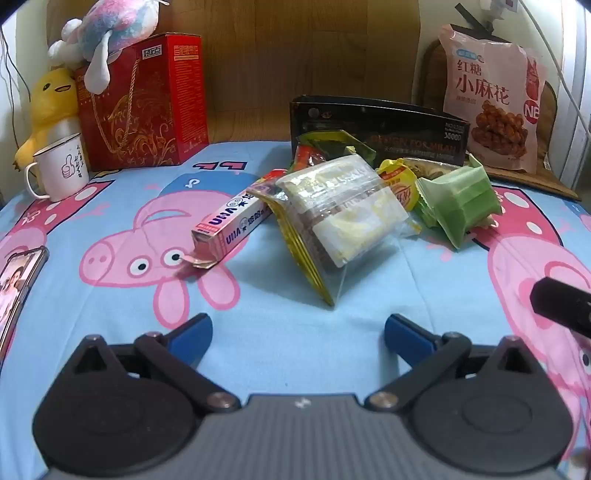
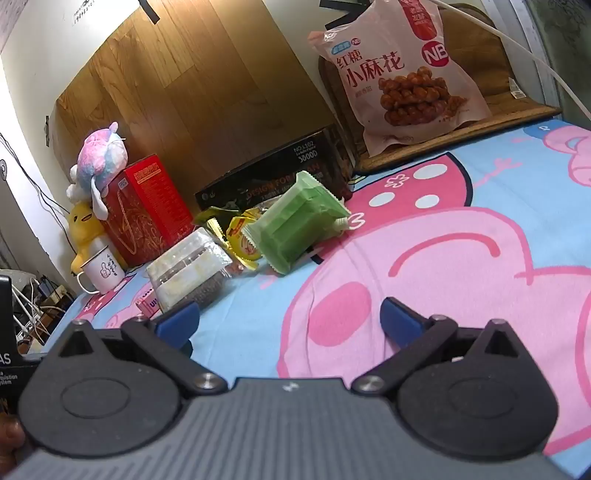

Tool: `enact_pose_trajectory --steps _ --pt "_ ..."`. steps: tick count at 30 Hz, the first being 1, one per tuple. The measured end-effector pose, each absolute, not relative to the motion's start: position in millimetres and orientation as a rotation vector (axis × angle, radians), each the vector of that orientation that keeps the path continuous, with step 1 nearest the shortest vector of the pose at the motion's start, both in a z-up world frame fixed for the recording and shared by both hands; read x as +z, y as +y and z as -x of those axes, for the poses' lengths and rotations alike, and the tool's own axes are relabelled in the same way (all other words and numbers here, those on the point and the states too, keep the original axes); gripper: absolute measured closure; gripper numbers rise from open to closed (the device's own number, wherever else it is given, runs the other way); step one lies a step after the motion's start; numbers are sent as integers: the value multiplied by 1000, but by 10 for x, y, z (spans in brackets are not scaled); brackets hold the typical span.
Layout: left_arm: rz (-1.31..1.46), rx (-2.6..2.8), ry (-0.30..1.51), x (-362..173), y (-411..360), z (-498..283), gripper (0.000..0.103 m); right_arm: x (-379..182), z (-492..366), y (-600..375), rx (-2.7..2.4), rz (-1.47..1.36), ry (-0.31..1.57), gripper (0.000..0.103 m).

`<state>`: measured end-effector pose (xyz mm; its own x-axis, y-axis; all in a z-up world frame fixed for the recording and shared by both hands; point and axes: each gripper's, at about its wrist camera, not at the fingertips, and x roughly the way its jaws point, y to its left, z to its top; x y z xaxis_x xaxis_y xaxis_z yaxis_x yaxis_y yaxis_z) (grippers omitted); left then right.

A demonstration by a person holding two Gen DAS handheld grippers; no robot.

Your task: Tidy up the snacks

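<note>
A: What fills both views?

B: A soft cartoon-pig bedsheet (image 1: 122, 206), blue and pink, running back to a wood-grain board (image 1: 295, 55). At 1 o'clock in the left view a big glossy pink bag (image 1: 491, 99) leans upright on a wooden stand. At 10 o'clock stands a red gift box (image 1: 147, 103) with a plush toy (image 1: 110, 29) on top, a yellow duck (image 1: 48, 107) and a white mug (image 1: 61, 168) beside it.

A: And the snacks?

B: Heaped at 12 o'clock in front of a long black box (image 1: 376, 129): a clear crinkly packet (image 1: 343, 210), a green ridged packet (image 1: 458, 199), a small yellow packet (image 1: 400, 181), a pink carton (image 1: 231, 229) with a torn end.

A: Anything only one view catches?

B: The left shows a phone (image 1: 18, 280) at 9 o'clock; the right shows what may be cables at 9 o'clock, too blurred to be sure.

A: The tongs?

B: The left gripper (image 1: 297, 332) and right gripper (image 2: 288, 317) both gape, blue tips well apart, nothing between them.
</note>
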<state>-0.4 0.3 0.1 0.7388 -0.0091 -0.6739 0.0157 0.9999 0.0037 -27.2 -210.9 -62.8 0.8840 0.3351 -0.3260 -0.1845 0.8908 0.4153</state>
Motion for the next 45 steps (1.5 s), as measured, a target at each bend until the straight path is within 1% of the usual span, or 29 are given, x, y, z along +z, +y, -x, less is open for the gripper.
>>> enact_pose_trajectory --steps 6,9,11,13,14,17,19,21,24,27,30,31,32,33,34,35,37,39,42,43,44,45 --pt "-8 -35 733 12 13 39 0 -606 319 -2036 276 -378 403 0" --pt "44 -66 704 47 165 115 0 -582 334 -1974 271 -351 414 0" --pt "65 -24 647 82 334 169 0 -561 277 -1873 262 -264 437 0" --pt "64 63 539 140 517 236 0 -511 274 -1751 300 -156 421 6" --pt "58 107 495 175 592 253 0 -486 283 -1647 318 -82 407 7" --pt "97 148 431 251 781 228 0 -415 274 -1269 364 165 334 13" --pt "189 149 430 215 896 184 0 -396 189 -1064 404 263 309 13" --pt "278 151 456 113 1011 158 2 -386 36 -874 432 301 327 14" --pt "373 142 412 131 1184 222 1 -399 -123 -583 440 361 340 13" --pt "387 126 382 129 1230 273 0 -455 -222 -345 441 440 349 8" --pt "360 110 356 153 1205 321 0 -511 -370 -216 374 498 372 9" --pt "351 104 350 171 1188 341 0 -499 -408 -255 348 480 369 13" --pt "345 100 346 185 1175 344 0 -482 -431 -320 339 446 372 19" --pt "343 97 344 197 1171 335 0 -441 -458 -430 343 379 387 27" --pt "340 93 345 206 1160 341 0 -405 -471 -523 357 318 408 32" --pt "339 87 347 211 1176 339 0 -357 -475 -671 377 229 426 36" --pt "338 78 350 213 1196 343 0 -275 -476 -971 419 37 468 47" --pt "337 72 350 209 1196 344 0 -230 -467 -1392 472 -251 528 53" --pt "327 50 364 210 1180 316 0 -373 -463 -1988 537 -674 609 67" --pt "318 33 377 216 1167 296 0 -436 -444 -2121 530 -769 628 67" --pt "308 12 390 220 1147 275 0 -489 -415 -2262 514 -843 636 64" --pt "298 -16 404 238 1120 250 0 -509 -375 -2334 494 -861 632 59"
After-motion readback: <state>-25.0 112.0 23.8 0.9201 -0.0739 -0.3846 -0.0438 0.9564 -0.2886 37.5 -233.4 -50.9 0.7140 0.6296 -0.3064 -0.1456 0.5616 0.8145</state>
